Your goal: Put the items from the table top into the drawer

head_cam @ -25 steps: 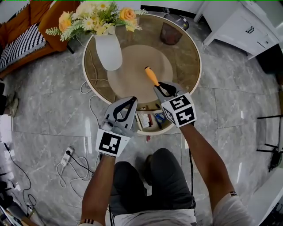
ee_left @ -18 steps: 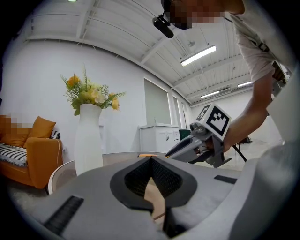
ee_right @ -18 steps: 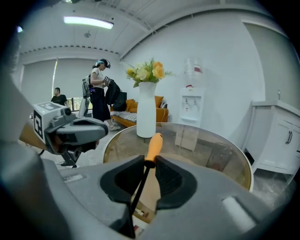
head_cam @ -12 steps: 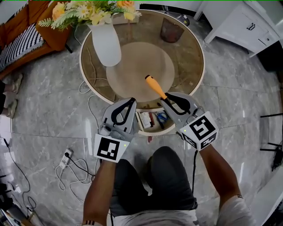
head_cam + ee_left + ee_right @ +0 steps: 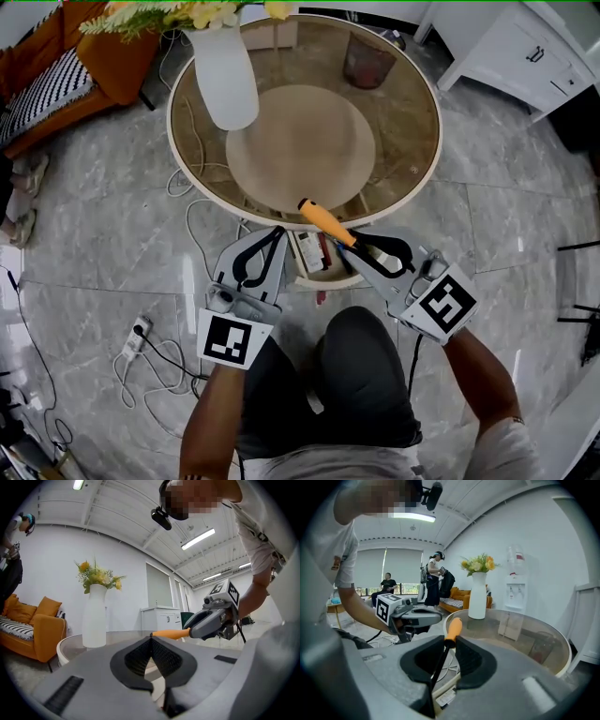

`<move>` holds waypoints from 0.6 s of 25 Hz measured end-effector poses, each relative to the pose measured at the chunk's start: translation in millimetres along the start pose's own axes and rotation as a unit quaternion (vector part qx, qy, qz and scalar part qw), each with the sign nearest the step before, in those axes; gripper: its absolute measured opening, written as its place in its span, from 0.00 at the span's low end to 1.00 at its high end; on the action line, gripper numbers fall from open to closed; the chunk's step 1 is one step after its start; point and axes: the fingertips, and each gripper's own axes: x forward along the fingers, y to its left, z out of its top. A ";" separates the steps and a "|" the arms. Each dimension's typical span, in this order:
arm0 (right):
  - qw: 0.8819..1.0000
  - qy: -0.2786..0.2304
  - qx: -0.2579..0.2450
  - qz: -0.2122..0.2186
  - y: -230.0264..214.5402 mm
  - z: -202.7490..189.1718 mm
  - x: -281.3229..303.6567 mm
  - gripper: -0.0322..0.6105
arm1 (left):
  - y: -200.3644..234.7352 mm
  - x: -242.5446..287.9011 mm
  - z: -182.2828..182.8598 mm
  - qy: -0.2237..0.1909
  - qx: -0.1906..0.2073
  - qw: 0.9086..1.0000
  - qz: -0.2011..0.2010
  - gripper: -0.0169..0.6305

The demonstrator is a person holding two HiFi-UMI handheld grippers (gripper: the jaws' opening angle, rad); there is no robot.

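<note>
Orange-handled screwdriver (image 5: 323, 218) gripped at table's near edge
Right gripper (image 5: 359, 246) clamps it where shaft meets handle, handle pointing far-left over the rim of the round glass table (image 5: 403, 131), just above the open drawer (image 5: 328, 278) w/ small items inside; left gripper (image 5: 270, 236) near its left, jaws pressed together, nothing btwn them

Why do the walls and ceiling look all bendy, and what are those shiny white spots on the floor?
Left gripper view and right gripper view: the wide lens curves the walls and ceiling lights, and the corners go dark. Head view: the polished floor mirrors lights as white glare streaks.
</note>
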 end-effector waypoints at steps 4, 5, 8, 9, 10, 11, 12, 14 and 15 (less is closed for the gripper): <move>0.999 -0.006 -0.005 0.037 24.1 -8.4 -3.1 0.17 | -2.5 -17.8 -15.6 0.004 0.007 1.000 0.003 0.03; 0.999 -0.006 -0.009 0.045 29.2 -11.1 -3.9 0.17 | -2.6 -21.9 -19.3 0.005 0.009 1.000 0.004 0.03; 0.998 0.001 -0.020 0.065 42.1 -22.5 -7.0 0.17 | -5.0 -31.1 -29.9 0.008 0.014 1.000 0.004 0.03; 0.997 0.005 -0.023 0.069 45.5 -27.7 -7.6 0.17 | -6.5 -33.1 -33.8 0.009 0.016 1.000 0.002 0.03; 0.997 0.009 -0.027 0.071 48.1 -33.9 -7.6 0.17 | -7.7 -34.6 -38.2 0.009 0.018 1.000 0.000 0.03; 0.997 0.014 -0.031 0.071 49.7 -40.9 -6.7 0.17 | -8.4 -35.4 -43.2 0.009 0.021 1.000 -0.002 0.03; 0.997 0.019 -0.033 0.069 50.3 -48.6 -5.1 0.17 | -8.6 -35.5 -48.7 0.009 0.023 1.000 -0.004 0.03; 0.997 0.028 -0.031 0.060 47.8 -66.0 -0.5 0.17 | -7.8 -33.7 -59.7 0.006 0.023 1.000 -0.007 0.03; 0.998 0.033 -0.028 0.054 44.8 -75.8 2.2 0.17 | -7.4 -31.9 -64.6 0.005 0.021 1.000 -0.008 0.03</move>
